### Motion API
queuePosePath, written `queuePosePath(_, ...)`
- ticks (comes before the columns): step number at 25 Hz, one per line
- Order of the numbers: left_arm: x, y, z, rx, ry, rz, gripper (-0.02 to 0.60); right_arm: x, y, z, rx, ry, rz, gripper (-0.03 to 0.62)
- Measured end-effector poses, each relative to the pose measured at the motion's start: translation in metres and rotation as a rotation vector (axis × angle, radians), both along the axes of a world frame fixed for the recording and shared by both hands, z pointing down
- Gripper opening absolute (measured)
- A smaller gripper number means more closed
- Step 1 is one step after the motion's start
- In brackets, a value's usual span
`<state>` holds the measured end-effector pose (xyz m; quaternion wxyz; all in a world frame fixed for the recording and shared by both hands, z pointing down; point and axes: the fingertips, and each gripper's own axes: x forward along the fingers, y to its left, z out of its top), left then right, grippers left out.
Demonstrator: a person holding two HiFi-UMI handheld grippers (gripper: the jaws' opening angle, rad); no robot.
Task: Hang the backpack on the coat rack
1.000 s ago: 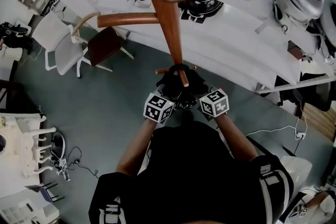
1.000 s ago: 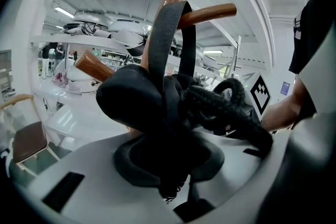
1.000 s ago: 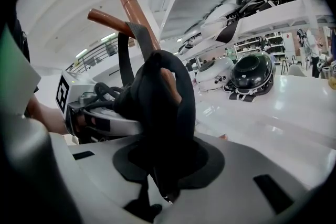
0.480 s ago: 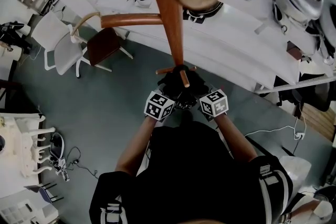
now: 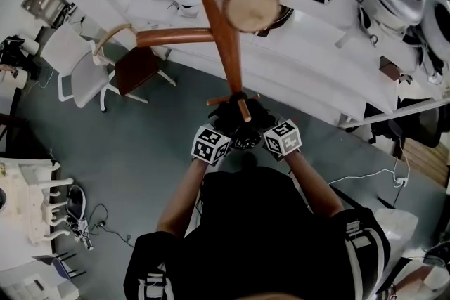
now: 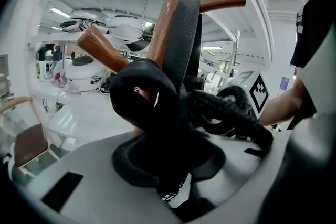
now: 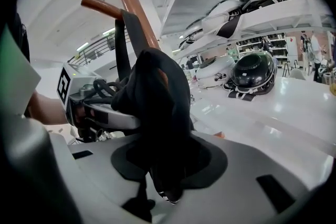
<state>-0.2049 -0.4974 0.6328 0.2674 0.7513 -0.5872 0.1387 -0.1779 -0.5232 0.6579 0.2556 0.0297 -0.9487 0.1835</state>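
The coat rack's brown wooden pole (image 5: 226,46) rises toward the head camera, one peg end (image 5: 247,7) close to it. The black backpack (image 5: 235,116) bunches against the pole at a lower peg. My left gripper (image 5: 226,124) and right gripper (image 5: 259,124) meet on it from either side. In the left gripper view, black fabric (image 6: 152,113) fills the left gripper (image 6: 168,165) and a flat strap (image 6: 184,34) runs up the pole (image 6: 170,13). Black fabric (image 7: 157,92) likewise fills the right gripper (image 7: 165,165). Both sets of jaws are opening with fabric still between them.
A white chair (image 5: 84,67) and a brown-seated chair (image 5: 137,67) stand on the grey floor at the left. Long white shelves (image 5: 337,46) with helmets run behind the rack. A white table (image 5: 28,200) and loose cables (image 5: 91,214) lie lower left.
Both hands and the backpack stay at the pole. Only the head view has swayed a little, shifting the rack's top peg in the picture.
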Motion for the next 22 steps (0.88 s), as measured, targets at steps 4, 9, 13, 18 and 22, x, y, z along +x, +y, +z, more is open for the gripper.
queuePosePath(4,-0.003,0.003,0.001,0.012,0.015,-0.021,0.121,-0.003,0.000,0.003,0.018,0.000,0.002,0.160)
queuePosePath(9,-0.008,0.003,0.002,0.021,0.066,-0.059,0.146,-0.004,-0.001,0.006,0.051,-0.003,0.015,0.193)
queuePosePath(13,-0.008,0.006,0.002,0.019,0.071,-0.064,0.158,0.001,0.000,0.007,0.100,0.012,0.013,0.209)
queuePosePath(18,-0.008,0.010,0.003,0.023,0.079,-0.064,0.204,0.014,-0.004,0.004,0.093,0.006,0.054,0.226)
queuePosePath(22,-0.007,0.015,0.005,0.031,0.090,-0.078,0.224,0.029,-0.011,0.006,0.104,0.004,0.101,0.244)
